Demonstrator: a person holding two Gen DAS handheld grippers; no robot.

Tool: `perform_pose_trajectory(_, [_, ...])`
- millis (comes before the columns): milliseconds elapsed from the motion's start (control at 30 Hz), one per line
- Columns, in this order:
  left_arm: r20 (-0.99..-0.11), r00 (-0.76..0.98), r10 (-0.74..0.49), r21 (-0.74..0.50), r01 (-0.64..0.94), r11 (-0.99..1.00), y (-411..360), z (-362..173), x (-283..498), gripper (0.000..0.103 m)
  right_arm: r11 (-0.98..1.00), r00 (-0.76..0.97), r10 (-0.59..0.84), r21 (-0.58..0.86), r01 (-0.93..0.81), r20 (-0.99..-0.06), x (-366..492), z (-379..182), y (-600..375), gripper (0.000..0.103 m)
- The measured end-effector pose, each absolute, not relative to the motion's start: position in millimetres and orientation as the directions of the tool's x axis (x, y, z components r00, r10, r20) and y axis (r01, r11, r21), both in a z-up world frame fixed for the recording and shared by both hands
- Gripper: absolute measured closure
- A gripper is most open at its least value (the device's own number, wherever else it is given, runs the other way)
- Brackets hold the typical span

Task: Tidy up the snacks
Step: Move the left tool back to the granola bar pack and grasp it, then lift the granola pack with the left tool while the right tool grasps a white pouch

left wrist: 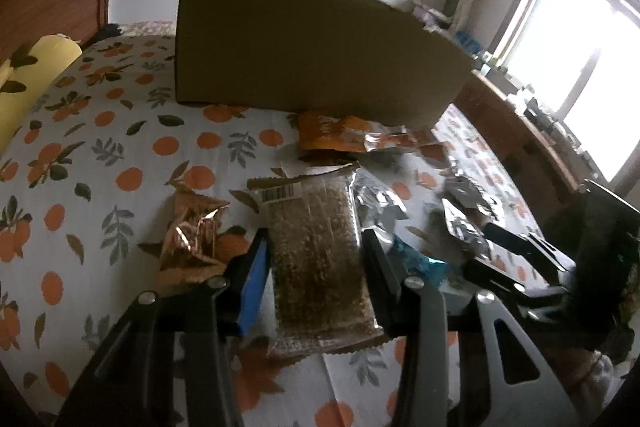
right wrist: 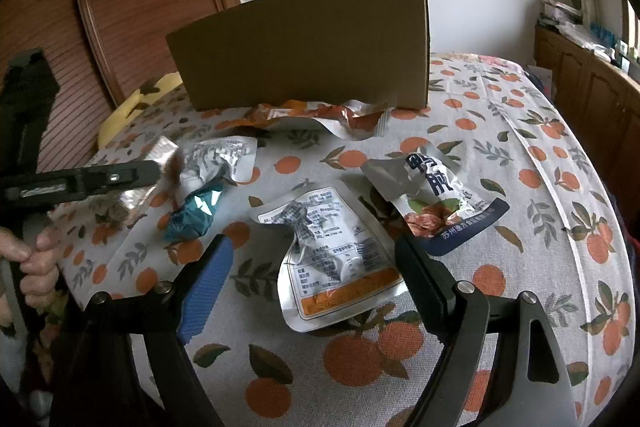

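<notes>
A: On the bed with the orange-print sheet (right wrist: 500, 131), where are the snacks?

B: They lie in the middle, in front of the cardboard box (right wrist: 304, 47). An orange packet (right wrist: 320, 115) touches the foot of the box.

A: What does the left gripper (left wrist: 314, 247) have?

B: A long see-through bar packet (left wrist: 316, 259) full of brown bits. It sits between the two fingers, and both pads press its sides. It looks clamped.

A: What is beside it?

B: A crumpled gold wrapper (left wrist: 192, 239) on one side, and a teal wrapper (left wrist: 416, 263) on the other.

A: And the right gripper (right wrist: 312, 267)?

B: Its fingers stand wide apart. A silver pouch (right wrist: 332, 251) with printed writing lies flat on the sheet between them. The pads do not touch it.

A: Anything else?

B: Another silver pouch (right wrist: 432, 199) with a dark blue corner lies just beside that one, toward the right edge of the bed.
</notes>
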State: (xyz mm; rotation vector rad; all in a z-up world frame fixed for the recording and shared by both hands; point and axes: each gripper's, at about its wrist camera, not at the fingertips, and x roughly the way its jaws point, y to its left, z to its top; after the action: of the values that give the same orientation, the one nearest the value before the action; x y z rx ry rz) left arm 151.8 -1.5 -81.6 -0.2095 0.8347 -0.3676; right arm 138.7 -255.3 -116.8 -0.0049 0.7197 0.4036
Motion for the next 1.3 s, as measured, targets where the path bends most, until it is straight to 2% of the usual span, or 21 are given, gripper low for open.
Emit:
perform_pose_trajectory(233, [-0.638, 0.662, -0.393, -0.309, 0.247, 0.919, 13, -68, 134, 0.060, 0.925, 0.674, 0.334, 0.093, -0.368, -0.659, 138, -117, -251, 0.018])
perform_pose_trajectory(433, [-0.621, 0.674, -0.400, -0.301, 0.265, 0.916, 16, -63, 128, 0.060, 0.902, 0.624, 0.262, -0.043, -0.430, -0.736, 143, -117, -231, 0.019])
perform_pose_trajectory(600, [-0.615, 0.675, -0.408, -0.290, 0.287, 0.913, 11, -62, 124, 0.060, 0.889, 0.560, 0.254, -0.037, -0.456, -0.789, 160, -115, -235, 0.022])
perform_pose_trajectory(800, [-0.613, 0.671, -0.417, -0.298, 0.292, 0.909, 10, -61, 121, 0.060, 0.877, 0.541, 0.260, -0.038, -0.478, -0.800, 171, -117, -239, 0.022])
perform_pose_trajectory(867, [-0.612, 0.672, -0.416, -0.297, 0.293, 0.909, 10, -61, 121, 0.060, 0.879, 0.541, 0.257, -0.038, -0.474, -0.801, 170, -114, -236, 0.026])
perform_pose_trajectory(933, [-0.612, 0.673, -0.415, -0.294, 0.294, 0.910, 9, -61, 120, 0.060, 0.884, 0.546, 0.260, -0.031, -0.466, -0.797, 169, -113, -237, 0.047])
perform_pose_trajectory(1000, [-0.612, 0.672, -0.417, -0.296, 0.294, 0.909, 8, -61, 119, 0.060, 0.883, 0.537, 0.267, -0.020, -0.469, -0.800, 168, -111, -238, 0.050])
perform_pose_trajectory(1100, [-0.612, 0.670, -0.420, -0.299, 0.296, 0.907, 7, -62, 118, 0.060, 0.876, 0.535, 0.292, -0.003, -0.483, -0.792, 162, -106, -236, 0.069])
perform_pose_trajectory(1300, [-0.612, 0.668, -0.423, -0.298, 0.300, 0.906, 6, -62, 117, 0.060, 0.889, 0.577, 0.279, -0.021, -0.457, -0.767, 152, -100, -233, 0.071])
